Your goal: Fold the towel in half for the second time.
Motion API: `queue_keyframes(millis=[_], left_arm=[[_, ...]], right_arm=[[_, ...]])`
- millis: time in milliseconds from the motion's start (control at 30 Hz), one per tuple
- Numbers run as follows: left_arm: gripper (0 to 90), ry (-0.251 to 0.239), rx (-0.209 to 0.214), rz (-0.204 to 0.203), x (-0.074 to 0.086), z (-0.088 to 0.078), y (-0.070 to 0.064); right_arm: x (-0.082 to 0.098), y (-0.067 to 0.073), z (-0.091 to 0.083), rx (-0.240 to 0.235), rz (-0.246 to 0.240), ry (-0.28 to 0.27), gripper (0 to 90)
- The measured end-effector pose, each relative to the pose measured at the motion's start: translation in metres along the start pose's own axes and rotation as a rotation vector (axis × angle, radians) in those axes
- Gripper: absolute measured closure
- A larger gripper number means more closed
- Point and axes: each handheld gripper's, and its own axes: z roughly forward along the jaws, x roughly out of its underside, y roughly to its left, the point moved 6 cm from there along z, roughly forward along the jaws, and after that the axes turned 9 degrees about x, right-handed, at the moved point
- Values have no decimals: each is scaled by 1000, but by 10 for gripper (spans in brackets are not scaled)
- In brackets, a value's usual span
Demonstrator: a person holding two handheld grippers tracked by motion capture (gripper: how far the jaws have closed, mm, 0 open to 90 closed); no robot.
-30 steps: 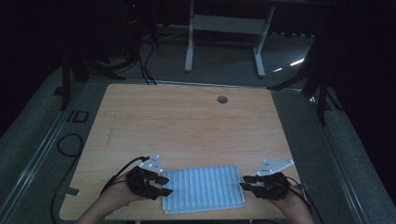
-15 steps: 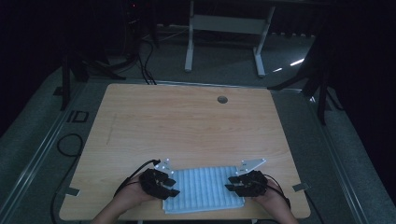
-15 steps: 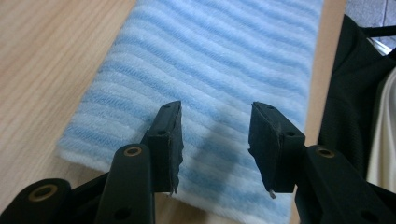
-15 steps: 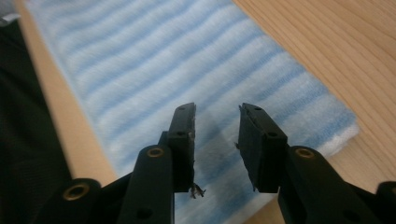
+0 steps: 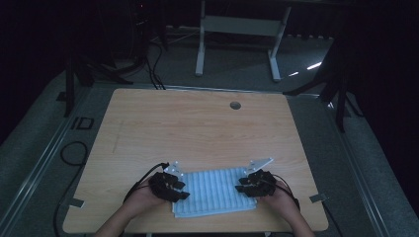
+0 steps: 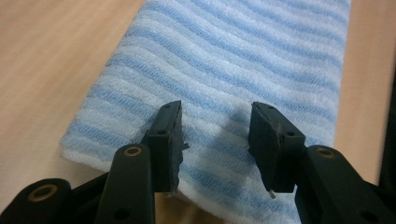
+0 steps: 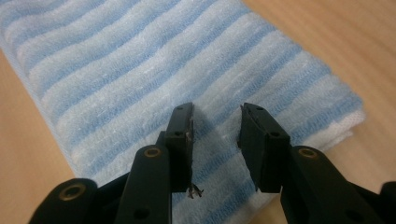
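Note:
A folded towel [image 5: 213, 196] with blue and white stripes lies flat near the front edge of the wooden table [image 5: 197, 128]. My left gripper [image 5: 181, 191] hovers over the towel's left end, jaws open. In the left gripper view the towel [image 6: 243, 60] lies just beneath the spread left gripper [image 6: 215, 135], with nothing pinched. My right gripper [image 5: 242, 188] is over the right end. Its jaws have just been opening, and in the right gripper view the right gripper [image 7: 215, 135] stands open above the towel [image 7: 116, 60], which lies under the gap and is not clamped.
A round cable hole [image 5: 235, 105] sits near the table's far edge. Bare wood stretches beyond the towel. Black cables [image 5: 74, 148] loop on the floor at the left, and a white desk frame [image 5: 237, 29] stands behind the table.
Both hands have moved inward from beside the towel onto its two ends and come lower. The towel has stayed in place.

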Motion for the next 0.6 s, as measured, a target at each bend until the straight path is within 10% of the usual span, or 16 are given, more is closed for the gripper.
queue_keyframes(millis=[600], left_arm=[[563, 36, -58, -52, -11, -25, 77]], right_arm=[[-65, -35, 46, 12, 5, 62, 635]])
